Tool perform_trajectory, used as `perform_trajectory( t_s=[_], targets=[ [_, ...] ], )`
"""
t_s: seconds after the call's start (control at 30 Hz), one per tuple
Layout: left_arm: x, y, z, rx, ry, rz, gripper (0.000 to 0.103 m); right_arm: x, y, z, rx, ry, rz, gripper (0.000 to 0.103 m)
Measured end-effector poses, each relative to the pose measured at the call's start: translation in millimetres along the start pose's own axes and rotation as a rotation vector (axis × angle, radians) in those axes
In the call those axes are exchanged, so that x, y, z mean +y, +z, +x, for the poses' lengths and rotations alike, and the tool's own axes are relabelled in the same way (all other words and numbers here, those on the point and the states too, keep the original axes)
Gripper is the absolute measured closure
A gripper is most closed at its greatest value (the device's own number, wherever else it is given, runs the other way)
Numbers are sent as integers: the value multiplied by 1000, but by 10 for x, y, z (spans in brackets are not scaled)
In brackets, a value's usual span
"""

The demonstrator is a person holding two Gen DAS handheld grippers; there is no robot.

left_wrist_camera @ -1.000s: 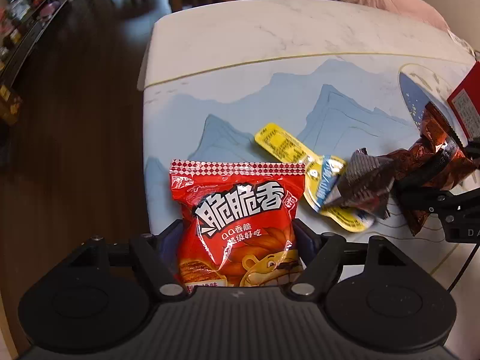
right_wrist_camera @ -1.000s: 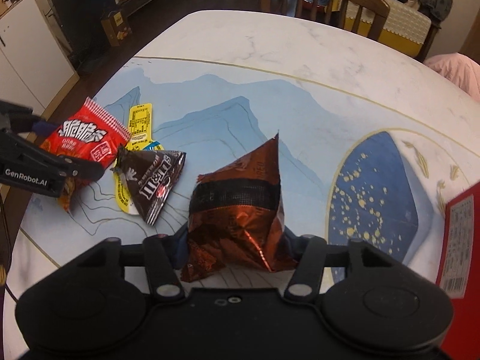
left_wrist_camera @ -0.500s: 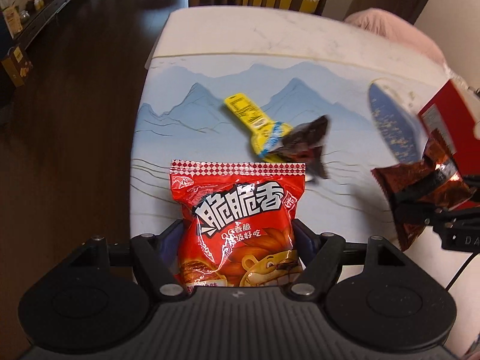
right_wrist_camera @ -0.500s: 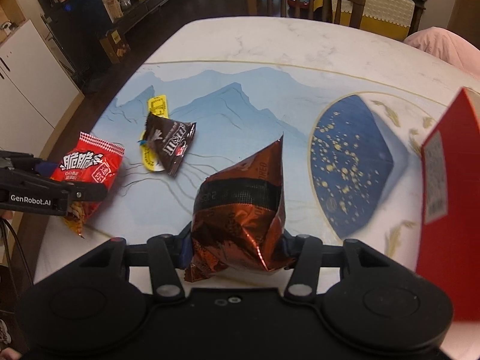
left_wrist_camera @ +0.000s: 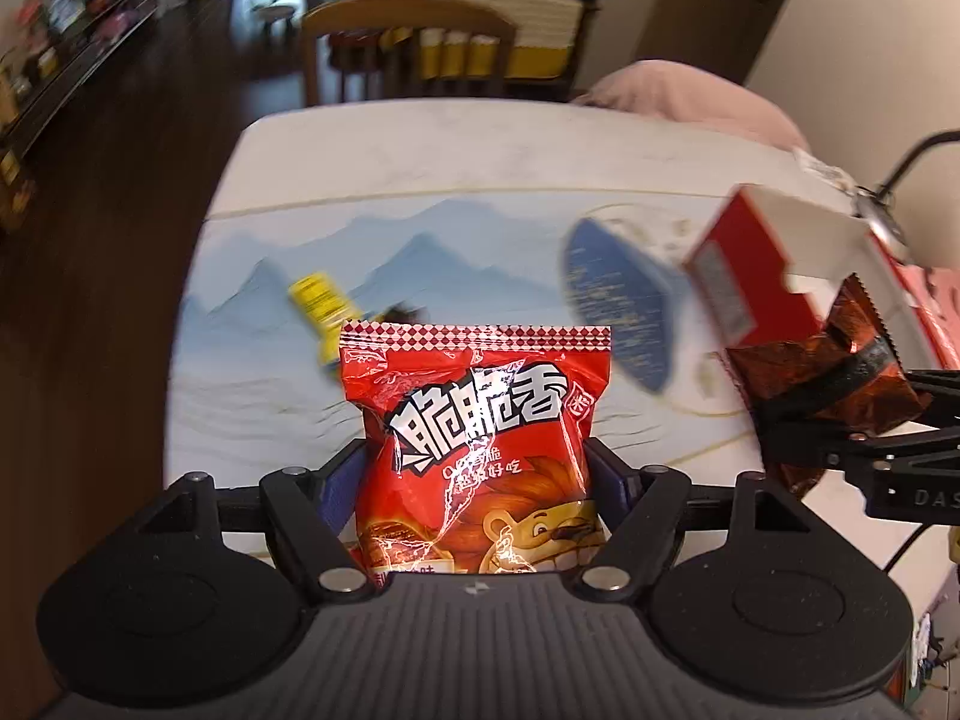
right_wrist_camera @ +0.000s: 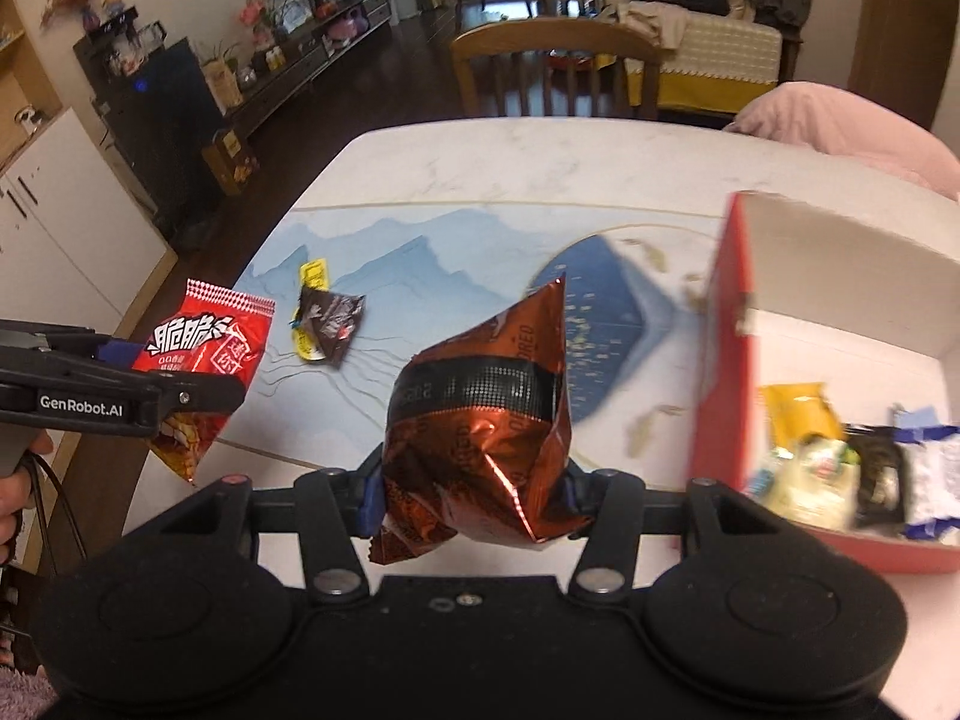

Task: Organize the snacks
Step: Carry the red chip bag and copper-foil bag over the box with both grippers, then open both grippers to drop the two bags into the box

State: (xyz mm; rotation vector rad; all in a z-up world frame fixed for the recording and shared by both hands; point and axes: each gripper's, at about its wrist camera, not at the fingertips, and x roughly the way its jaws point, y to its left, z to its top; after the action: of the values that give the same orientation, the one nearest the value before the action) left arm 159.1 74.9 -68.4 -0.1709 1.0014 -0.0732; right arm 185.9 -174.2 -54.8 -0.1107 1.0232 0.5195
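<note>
Left hand-held gripper [left_wrist_camera: 477, 480] is pinching the red snack bag [left_wrist_camera: 477, 444] across its lower half, pads pressed into both sides, and the bag now hangs clear of the worktop [left_wrist_camera: 420, 168]. A second ago it sat low over the near left edge; now it is up and swinging toward the right side.

Right hand-held gripper [right_wrist_camera: 474, 495] is clamped on the crinkled brown foil bag [right_wrist_camera: 480, 420], likewise lifted. The big change here: the red box [right_wrist_camera: 717, 360], only a sliver at the right edge a moment back, is now wide in view at the worktop's right side, its open top showing several packets [right_wrist_camera: 822, 456] already inside.

So both bags are in the air and heading boxward together. I'd judge the foil bag goes in first, being nearer the box wall.

Left behind near the worktop's left edge: a small dark chocolate pouch [right_wrist_camera: 333, 324] lying partly over a yellow packet [right_wrist_camera: 315, 273]. Those two remain to be collected, so the tidy-up is not done.
</note>
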Motion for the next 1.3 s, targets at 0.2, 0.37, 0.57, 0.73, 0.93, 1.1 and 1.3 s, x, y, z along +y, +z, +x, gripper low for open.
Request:
perform_trajectory(
  t_s=[0.2, 0.37, 0.57, 0.73, 0.93, 1.1, 1.3],
  targets=[
    [-640, 150, -73, -40, -44, 75, 28, -414, -52, -346, -54, -37, 32, 53],
    [-1204, 285, -71, -66, -75, 136, 28, -824, -65, -541, -84, -78, 64, 53],
    [-1800, 450, 44, -77, -85, 198, 28, -1346, -63, -677, -103, -122, 103, 53],
    [-2198, 587, 217, -70, -68, 234, 28, -1746, -44, -688, -107, -158, 127, 55],
    [-2566, 750, 537, -38, -54, 251, 28, -2133, -53, -620, -89, -177, 143, 60],
    [-2820, 788, 873, 2, -11, 282, 28, -2341, -128, -530, -58, -163, 154, 60],
    [-3070, 780, 1231, 45, 20, 325, 28, -2519, -225, -460, -26, -142, 156, 59]
  ],
)
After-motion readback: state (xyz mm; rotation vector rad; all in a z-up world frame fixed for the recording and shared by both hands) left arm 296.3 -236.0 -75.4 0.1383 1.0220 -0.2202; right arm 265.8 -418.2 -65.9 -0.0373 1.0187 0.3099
